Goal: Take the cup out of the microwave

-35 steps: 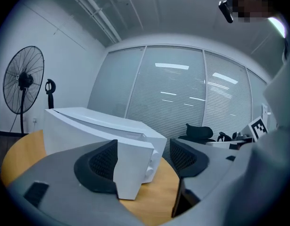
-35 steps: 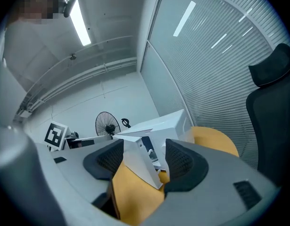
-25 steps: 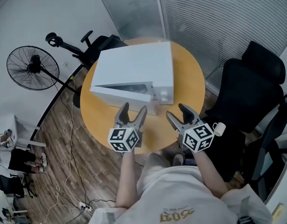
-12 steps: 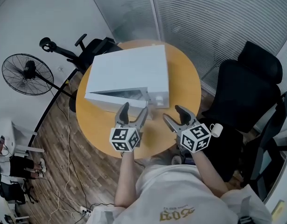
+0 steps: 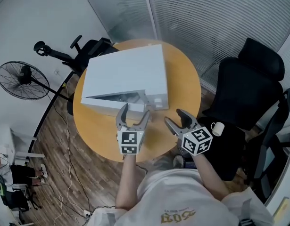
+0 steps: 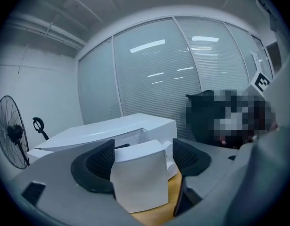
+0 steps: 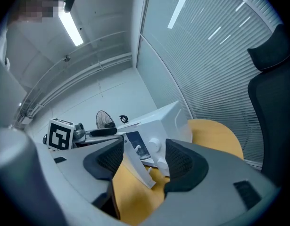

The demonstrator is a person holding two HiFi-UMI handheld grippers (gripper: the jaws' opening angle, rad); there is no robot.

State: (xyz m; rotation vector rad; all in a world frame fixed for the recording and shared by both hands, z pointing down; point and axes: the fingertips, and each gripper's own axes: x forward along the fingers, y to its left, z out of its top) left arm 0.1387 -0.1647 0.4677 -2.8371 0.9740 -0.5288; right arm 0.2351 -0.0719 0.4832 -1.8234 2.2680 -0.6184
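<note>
A white microwave (image 5: 126, 72) stands on the round wooden table (image 5: 182, 79) with its door (image 5: 107, 106) swung partly out. In the right gripper view a white cup (image 7: 137, 149) shows inside the cavity. My left gripper (image 5: 134, 112) is at the door's free edge and its jaws are opening. The door (image 6: 137, 182) stands between the pads, with a gap on its right side. My right gripper (image 5: 175, 117) hovers open over the table in front of the control knobs (image 5: 158, 101), holding nothing.
A black office chair (image 5: 244, 93) stands right of the table, with a small white mug (image 5: 217, 128) by its seat. Another chair (image 5: 88, 51) and a floor fan (image 5: 20, 79) stand at the back left. Glass walls with blinds run behind the table.
My left gripper has rolled, so its marker cube now shows one face squarely, and its jaws stand a little wider. Both grippers have sunk slightly toward the table.
</note>
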